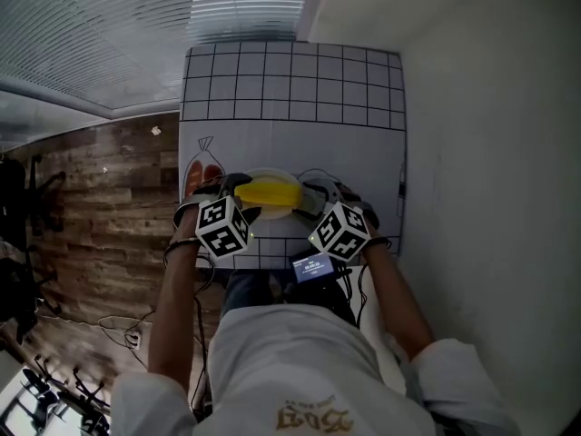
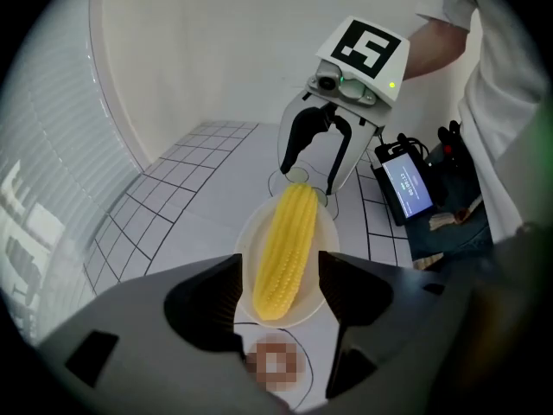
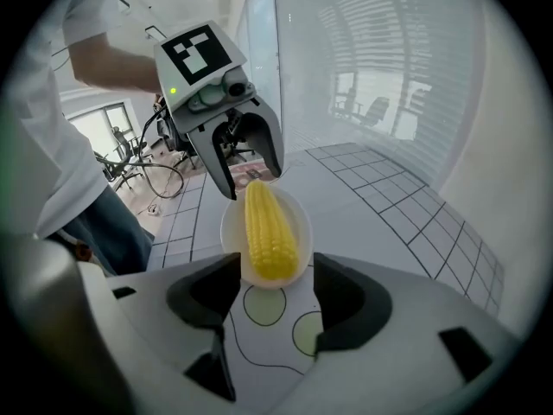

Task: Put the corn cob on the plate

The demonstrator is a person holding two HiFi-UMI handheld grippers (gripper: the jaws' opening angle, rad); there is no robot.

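A yellow corn cob (image 1: pixel 268 192) lies lengthwise on a small white plate (image 1: pixel 269 175) near the front edge of the white table. In the left gripper view the corn cob (image 2: pixel 285 249) rests on the plate (image 2: pixel 246 242) just beyond my left gripper (image 2: pixel 278 266), whose jaws stand wide apart and do not touch it. My right gripper (image 3: pixel 276 271) is likewise open, a little above the near end of the corn cob (image 3: pixel 268 227). The two grippers face each other across the cob: the right gripper (image 2: pixel 308 178) hangs over one end, the left gripper (image 3: pixel 255 180) over the other.
The table (image 1: pixel 290 89) has a black grid at its far part and printed outlines (image 3: pixel 263 305) near the plate. A small device with a lit screen (image 1: pixel 310 264) hangs at the table's front edge. A white wall runs along the right; wood floor lies to the left.
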